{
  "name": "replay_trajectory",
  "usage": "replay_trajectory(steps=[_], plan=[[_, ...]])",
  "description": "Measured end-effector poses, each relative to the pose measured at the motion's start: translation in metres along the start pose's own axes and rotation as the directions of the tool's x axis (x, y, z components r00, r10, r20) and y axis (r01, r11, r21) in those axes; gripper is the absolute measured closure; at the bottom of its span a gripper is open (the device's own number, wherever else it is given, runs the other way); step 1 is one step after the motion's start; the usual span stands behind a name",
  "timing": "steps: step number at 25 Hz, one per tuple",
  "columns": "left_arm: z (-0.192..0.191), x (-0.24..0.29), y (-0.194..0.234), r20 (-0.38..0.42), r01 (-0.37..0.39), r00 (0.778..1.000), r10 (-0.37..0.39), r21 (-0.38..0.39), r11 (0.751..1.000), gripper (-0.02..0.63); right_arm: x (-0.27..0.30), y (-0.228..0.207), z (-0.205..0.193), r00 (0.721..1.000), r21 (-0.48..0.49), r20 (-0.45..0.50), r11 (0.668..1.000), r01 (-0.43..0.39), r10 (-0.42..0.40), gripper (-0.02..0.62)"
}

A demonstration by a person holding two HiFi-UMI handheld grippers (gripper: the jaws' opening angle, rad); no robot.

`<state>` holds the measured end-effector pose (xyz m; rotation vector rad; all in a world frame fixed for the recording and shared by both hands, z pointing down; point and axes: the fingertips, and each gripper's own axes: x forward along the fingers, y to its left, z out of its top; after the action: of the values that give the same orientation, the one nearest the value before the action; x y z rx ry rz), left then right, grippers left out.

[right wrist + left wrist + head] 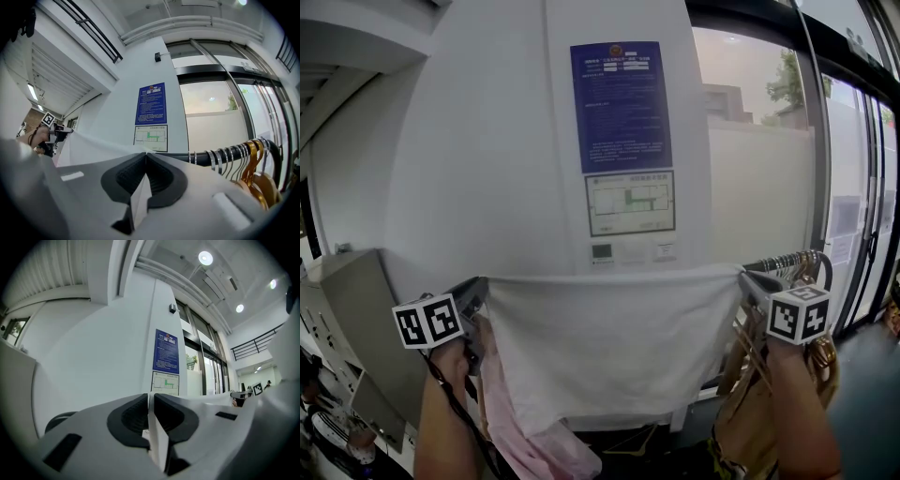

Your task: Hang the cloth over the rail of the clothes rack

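White cloth [609,347] stretched taut across the lower centre of the head view between 2 grippers. Left gripper [478,289] is clamped on its upper left corner, right gripper [746,279] on its upper right corner. Clothes-rack rail [202,158], carrying hangers [251,161], sits at lower right beyond the right gripper. Blue notice [621,106] hangs on the wall above.

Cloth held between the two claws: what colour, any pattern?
Plain white cloth, no pattern. The head view shows it best.
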<state>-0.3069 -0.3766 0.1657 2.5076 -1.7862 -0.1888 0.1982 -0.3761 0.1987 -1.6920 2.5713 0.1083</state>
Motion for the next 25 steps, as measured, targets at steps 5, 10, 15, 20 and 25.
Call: replay_trajectory(steps=[5, 10, 15, 20, 25], plan=[[0.001, -0.006, 0.016, 0.028, -0.018, 0.999, 0.02, -0.066, 0.998, 0.525, 0.0, 0.001, -0.003, 1.0, 0.013, -0.001, 1.0, 0.004, -0.004, 0.591], [-0.005, -0.007, 0.024, 0.063, -0.014, 0.998, 0.024, -0.158, 0.987, 0.524, 0.004, 0.004, -0.004, 1.0, 0.008, -0.005, 1.0, 0.0, 0.0, 0.591], [-0.006, -0.011, 0.028, 0.093, 0.022, 0.996, 0.0, -0.233, 0.972, 0.515, 0.011, 0.006, -0.005, 1.0, 0.012, -0.011, 1.0, -0.007, 0.007, 0.589], [-0.014, -0.009, 0.02, 0.013, -0.069, 0.998, 0.069, -0.021, 0.997, 0.515, 0.014, 0.007, -0.009, 0.999, -0.018, -0.036, 1.0, 0.001, -0.002, 0.58], [-0.005, -0.011, 0.018, 0.043, -0.146, 0.989, 0.143, 0.057, 0.988, 0.485, 0.012, 0.013, -0.008, 0.998, -0.048, -0.054, 0.999, -0.018, 0.015, 0.522]])
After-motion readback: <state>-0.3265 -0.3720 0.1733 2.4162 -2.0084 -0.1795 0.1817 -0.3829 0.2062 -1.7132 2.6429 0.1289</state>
